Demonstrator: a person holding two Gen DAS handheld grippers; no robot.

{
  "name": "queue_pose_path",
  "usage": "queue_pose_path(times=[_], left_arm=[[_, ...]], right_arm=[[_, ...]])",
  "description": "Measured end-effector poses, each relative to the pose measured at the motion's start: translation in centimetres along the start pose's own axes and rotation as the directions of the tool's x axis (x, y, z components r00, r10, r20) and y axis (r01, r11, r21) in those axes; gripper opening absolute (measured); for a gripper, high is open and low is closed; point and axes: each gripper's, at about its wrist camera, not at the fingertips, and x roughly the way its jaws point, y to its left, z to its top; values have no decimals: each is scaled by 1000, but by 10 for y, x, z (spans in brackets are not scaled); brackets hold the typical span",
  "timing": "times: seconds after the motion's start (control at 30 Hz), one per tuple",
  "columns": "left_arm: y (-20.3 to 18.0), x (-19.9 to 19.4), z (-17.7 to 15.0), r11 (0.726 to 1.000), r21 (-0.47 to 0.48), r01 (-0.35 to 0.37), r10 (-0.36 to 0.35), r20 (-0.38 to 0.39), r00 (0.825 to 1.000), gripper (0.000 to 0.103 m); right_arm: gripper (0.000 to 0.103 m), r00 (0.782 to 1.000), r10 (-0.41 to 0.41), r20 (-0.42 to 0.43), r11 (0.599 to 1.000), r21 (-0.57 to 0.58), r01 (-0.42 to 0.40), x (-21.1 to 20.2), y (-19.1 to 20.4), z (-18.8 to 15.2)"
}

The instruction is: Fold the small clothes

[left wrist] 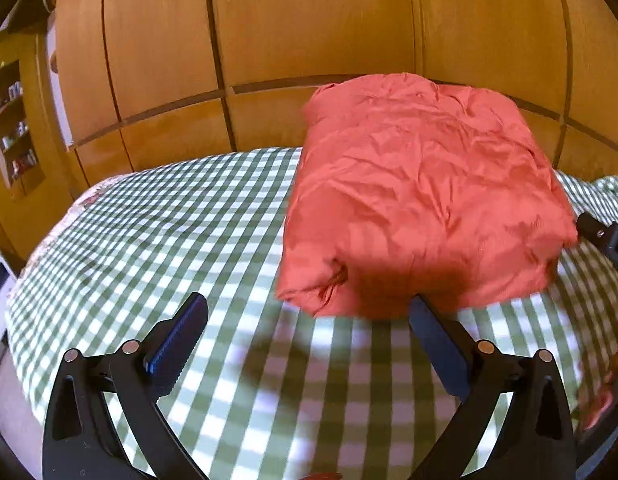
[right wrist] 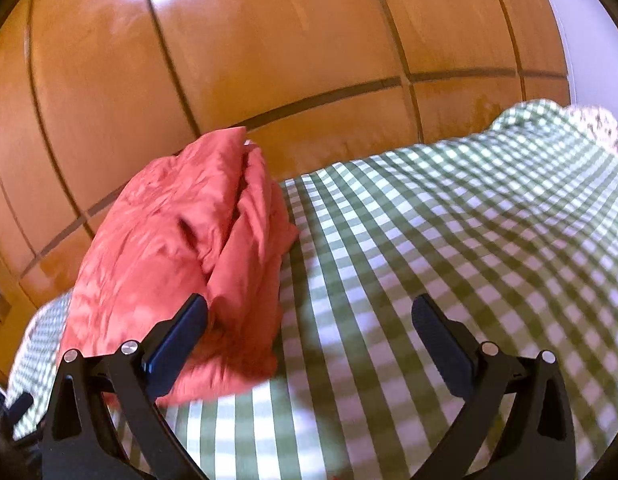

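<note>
A coral-red garment [left wrist: 421, 192] lies folded into a thick, wrinkled rectangle on the green-and-white checked bedspread [left wrist: 157, 232]. My left gripper [left wrist: 309, 308] is open just in front of its near edge, the right finger's tip at the cloth's hem, nothing held. In the right wrist view the same garment [right wrist: 181, 240] lies at the left, layers showing along its side. My right gripper [right wrist: 309, 312] stands open over the bedspread [right wrist: 449, 220], its left finger against the garment's near corner, its jaws empty. The other gripper's black tip [left wrist: 605, 236] shows at the garment's right edge.
Wooden wardrobe doors [left wrist: 309, 32] rise right behind the bed. Open shelves with small bottles [left wrist: 13, 120] stand at the far left. The bedspread bunches up at the right [right wrist: 569, 124], with a floral cloth beneath it.
</note>
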Motion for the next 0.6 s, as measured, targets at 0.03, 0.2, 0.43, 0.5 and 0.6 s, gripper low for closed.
queue_pose_path(times=[0.03,0.2,0.43,0.5,0.6], left_arm=[[2,-3,-3,1000,0,18,-18,-7,1000,99],[9,-15,-12,999,-6,34,-35,-43,998,99],[23,-25,-12,1000,28,4,-1,-103,995,99],[28,-30,-12,1000,26,-8,11,-101,995,99],[36,-37,-14,1000,15,-4,6,-97,995,99]], right_arm=[[101,1000,-6,6,1000,-25,6,-7,3,-2],[101,999,-34,28,986,-162,38,-34,21,-19],[101,1000,-30,4,968,-249,30,-47,44,-40],[101,999,-35,-1,968,-249,33,-51,49,-44],[101,999,-36,-4,967,-252,34,-58,54,-47]])
